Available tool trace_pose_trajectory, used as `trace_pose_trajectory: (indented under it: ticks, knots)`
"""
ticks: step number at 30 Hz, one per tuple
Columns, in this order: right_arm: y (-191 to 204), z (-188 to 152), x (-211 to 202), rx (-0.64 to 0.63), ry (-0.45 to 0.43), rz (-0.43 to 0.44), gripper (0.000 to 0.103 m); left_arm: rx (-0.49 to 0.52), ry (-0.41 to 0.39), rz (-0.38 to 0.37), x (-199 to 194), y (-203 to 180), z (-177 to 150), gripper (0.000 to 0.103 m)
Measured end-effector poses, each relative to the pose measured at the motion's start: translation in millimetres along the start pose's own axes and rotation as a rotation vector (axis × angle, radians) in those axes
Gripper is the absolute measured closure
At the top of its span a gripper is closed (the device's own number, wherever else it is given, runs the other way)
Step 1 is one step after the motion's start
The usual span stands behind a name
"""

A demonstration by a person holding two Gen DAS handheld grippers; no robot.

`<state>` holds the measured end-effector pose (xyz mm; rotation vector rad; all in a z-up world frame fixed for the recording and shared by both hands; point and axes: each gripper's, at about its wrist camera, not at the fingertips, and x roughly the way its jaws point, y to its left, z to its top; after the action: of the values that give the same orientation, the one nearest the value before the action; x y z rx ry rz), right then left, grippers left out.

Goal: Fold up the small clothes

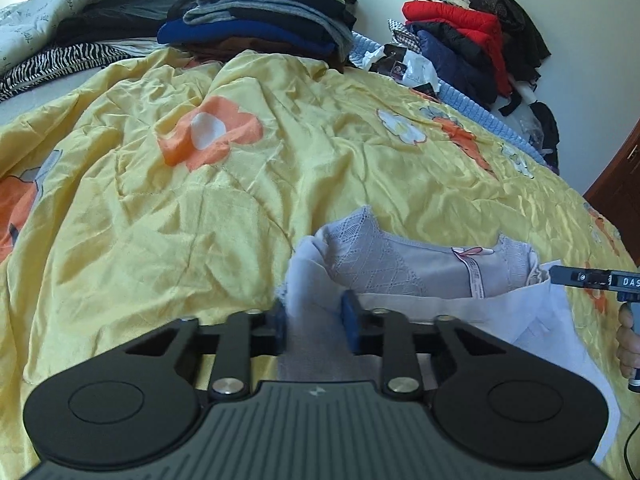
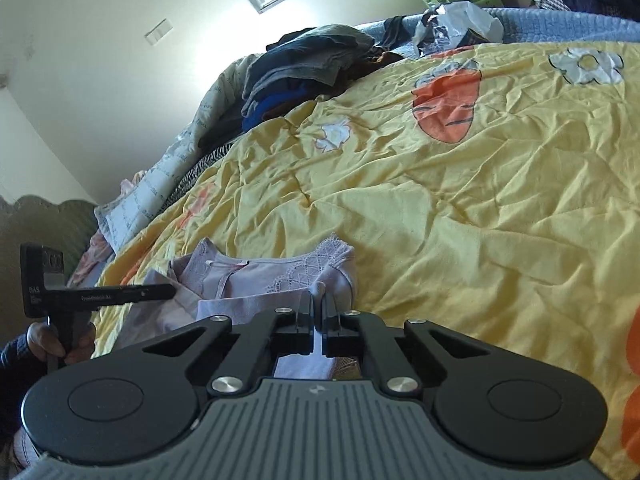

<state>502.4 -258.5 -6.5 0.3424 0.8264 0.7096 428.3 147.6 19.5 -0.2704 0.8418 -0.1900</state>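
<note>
A small lilac garment [image 1: 404,264] with lace trim and a pink bow lies on the yellow flowered quilt [image 1: 200,208]. My left gripper [image 1: 314,320] has its jaws apart around the garment's left side, with cloth between the blue pads. My right gripper [image 2: 320,312] is shut on the garment's right edge [image 2: 336,276]. In the left wrist view the right gripper's tip [image 1: 560,274] sits at the garment's right corner. In the right wrist view the left gripper [image 2: 168,292] reaches the garment's left side.
A stack of folded dark clothes [image 1: 264,16] sits at the far side of the bed. A pile of red and dark jackets [image 1: 472,36] lies far right. A zebra-print cloth [image 1: 52,64] lies far left. A wooden door [image 1: 624,184] stands at right.
</note>
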Motion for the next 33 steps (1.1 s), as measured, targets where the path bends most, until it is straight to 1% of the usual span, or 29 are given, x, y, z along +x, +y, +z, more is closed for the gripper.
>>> trace_pose_trajectory:
  ticks: [1,3,5,7,8,9,10,11,13,15,16,19,20,22,24,27,28,29,30,32,33]
  knots:
    - [-1,1,-1,0.018,-0.016,-0.002,0.097,-0.001,-0.005,0.000,-3,0,1,0.093]
    - [-4,4,-11,0.076,-0.078,0.022,0.097,-0.009,-0.026,-0.020,-13,0,5,0.094]
    - [-8,7,-23,0.137,-0.127,0.079,0.097,-0.015,-0.061,-0.056,-27,3,8,0.094]
    - [-10,7,-29,0.151,-0.151,0.084,0.097,-0.020,-0.094,-0.092,-36,7,10,0.094]
    - [-13,6,-27,0.159,-0.139,0.072,0.097,-0.005,-0.092,-0.082,-36,7,10,0.094]
    - [-16,4,-22,0.168,-0.121,0.054,0.097,0.018,-0.065,-0.047,-31,6,11,0.094]
    - [-19,2,-18,0.173,-0.110,0.037,0.097,0.016,-0.045,-0.015,-25,7,10,0.094]
    - [-22,0,-14,0.184,-0.104,0.027,0.097,0.005,-0.033,-0.009,-22,9,9,0.094]
    - [-24,-4,-12,0.217,-0.115,0.042,0.097,-0.008,-0.033,-0.031,-22,11,5,0.094]
    - [-20,-5,-15,0.207,-0.126,0.058,0.097,-0.014,-0.042,-0.084,-25,11,4,0.094]
    - [-18,-4,-15,0.198,-0.121,0.059,0.097,-0.025,-0.042,-0.107,-26,12,4,0.094]
    - [-19,-3,-10,0.197,-0.079,0.056,0.096,-0.062,-0.046,-0.142,-25,17,5,0.094]
    - [-21,-3,-9,0.210,-0.070,0.060,0.093,-0.071,-0.042,-0.144,-24,19,6,0.094]
    - [-24,-5,-6,0.234,-0.060,0.073,0.093,-0.071,-0.035,-0.132,-23,20,5,0.094]
    - [-25,-6,-2,0.248,-0.049,0.079,0.088,-0.059,-0.018,-0.134,-20,18,4,0.094]
    - [-25,-7,4,0.249,-0.036,0.076,0.088,-0.049,0.000,-0.107,-13,15,3,0.094]
    - [-25,-7,6,0.247,-0.032,0.074,0.088,-0.049,-0.006,-0.106,-13,14,3,0.094]
    - [-25,-6,7,0.247,-0.026,0.073,0.092,-0.052,-0.016,-0.105,-13,13,3,0.094]
    - [-25,-6,9,0.249,-0.018,0.073,0.095,-0.054,-0.040,-0.103,-16,11,4,0.098]
    - [-24,-5,8,0.249,-0.022,0.060,0.095,-0.038,-0.081,-0.131,-26,6,7,0.099]
    - [-25,-3,4,0.256,-0.037,0.076,0.095,-0.018,-0.106,-0.139,-33,2,9,0.099]
